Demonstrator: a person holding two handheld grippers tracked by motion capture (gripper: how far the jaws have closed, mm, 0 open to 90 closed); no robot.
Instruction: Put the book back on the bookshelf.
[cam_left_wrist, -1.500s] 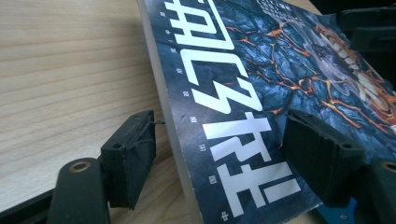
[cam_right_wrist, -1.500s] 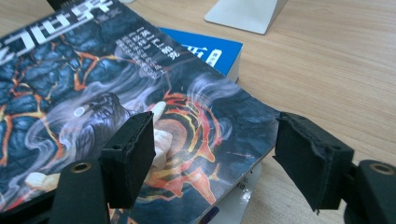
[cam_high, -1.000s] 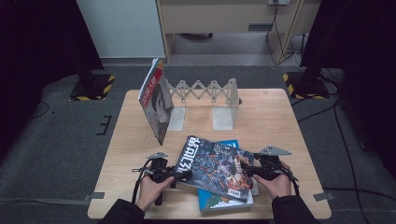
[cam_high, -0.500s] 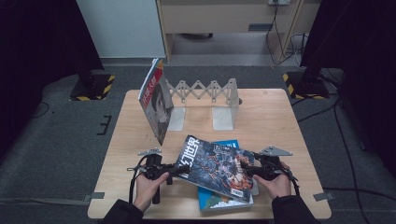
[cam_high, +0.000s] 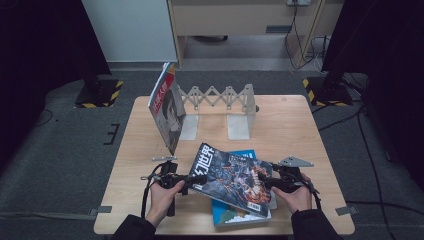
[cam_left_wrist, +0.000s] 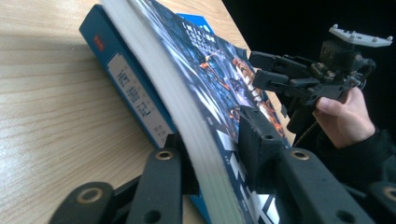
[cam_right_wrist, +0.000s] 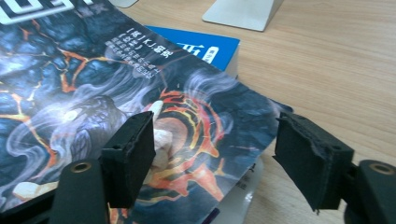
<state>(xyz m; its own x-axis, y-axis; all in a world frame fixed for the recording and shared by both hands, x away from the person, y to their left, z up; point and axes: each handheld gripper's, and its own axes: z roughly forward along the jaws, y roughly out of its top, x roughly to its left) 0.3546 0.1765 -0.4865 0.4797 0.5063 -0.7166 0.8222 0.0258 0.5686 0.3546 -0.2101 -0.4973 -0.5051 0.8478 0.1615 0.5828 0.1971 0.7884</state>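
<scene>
Your left gripper (cam_high: 192, 179) has just been closing and is now clamped on the dark magazine's (cam_high: 232, 177) left edge, pads on both faces in the left gripper view. The magazine sits tilted on the blue book (cam_high: 240, 212) at the table's (cam_high: 300, 125) near edge. Your right gripper (cam_right_wrist: 215, 154) hangs jaws apart over the right corner, not gripping. Close it before lifting, keep both sides level, then carry toward the folding rack (cam_high: 220, 97).

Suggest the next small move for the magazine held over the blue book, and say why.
Probably lift it a little higher. The left claw has just been closing and now pinches the dark magazine's edge, while the right claw straddles the opposite edge, its jaws apart. The magazine lies tilted over the blue book, and the expanding rack behind has free slots.
</scene>
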